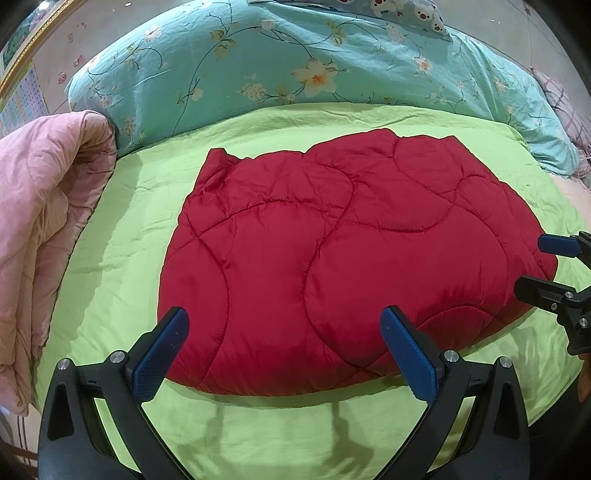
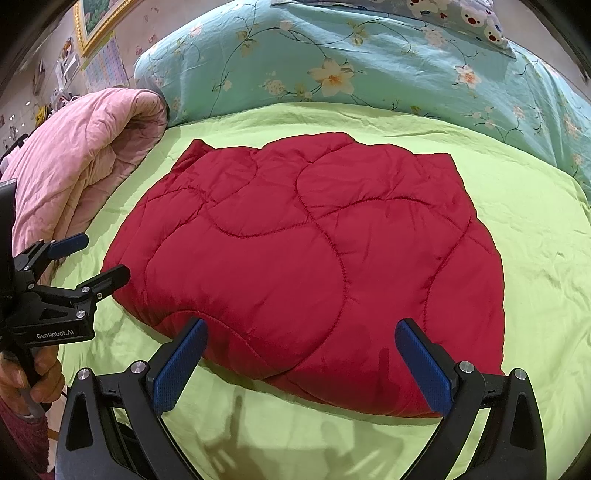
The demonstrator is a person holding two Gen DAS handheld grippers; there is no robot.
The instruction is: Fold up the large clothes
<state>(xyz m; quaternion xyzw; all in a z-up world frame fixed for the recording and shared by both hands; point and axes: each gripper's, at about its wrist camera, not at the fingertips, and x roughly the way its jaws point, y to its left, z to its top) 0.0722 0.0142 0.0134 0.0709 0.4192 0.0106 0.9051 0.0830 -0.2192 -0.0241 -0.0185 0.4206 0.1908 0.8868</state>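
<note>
A folded red quilted padded garment (image 1: 343,254), with curved stitch lines across its shiny fabric, lies flat on a lime-green bed sheet (image 1: 122,258). The left gripper (image 1: 284,328), black with blue ribbed pads, hangs over the garment's near edge, its jaws spread wide and holding nothing; both pad tips overlap the red fabric in this view. At the right edge the right gripper (image 1: 535,267) shows in part, jaws apart, just beside the garment's right corner. A rolled pink quilt (image 1: 44,206) lies along the sheet's left side. Behind the sheet lies a turquoise floral duvet (image 1: 280,62), with a cartoon-print pillow (image 1: 402,11) on top.
</note>
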